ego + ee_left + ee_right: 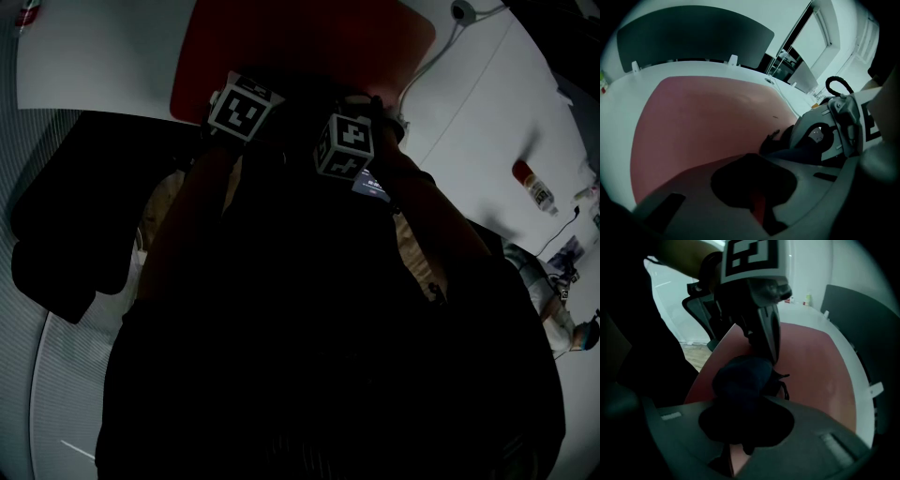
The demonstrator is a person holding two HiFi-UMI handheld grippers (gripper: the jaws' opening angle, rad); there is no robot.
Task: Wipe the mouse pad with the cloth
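White desk [94, 66] under dim light, with a dark partition panel [693, 37] standing along its far edge. A black chair [66, 234] sits well left of the left gripper [771, 354], off the desk. A red mouse pad [300, 37] lies on the desk under and ahead of both grippers. The left gripper's jaws are pressed together, their tips touching a dark cloth [740, 380]. The right gripper [811, 138], just beside it, pinches that bunched cloth, which rests on the pad's near edge. A white cable [431, 56] runs right of the pad; further right stands a small bottle [534, 185].
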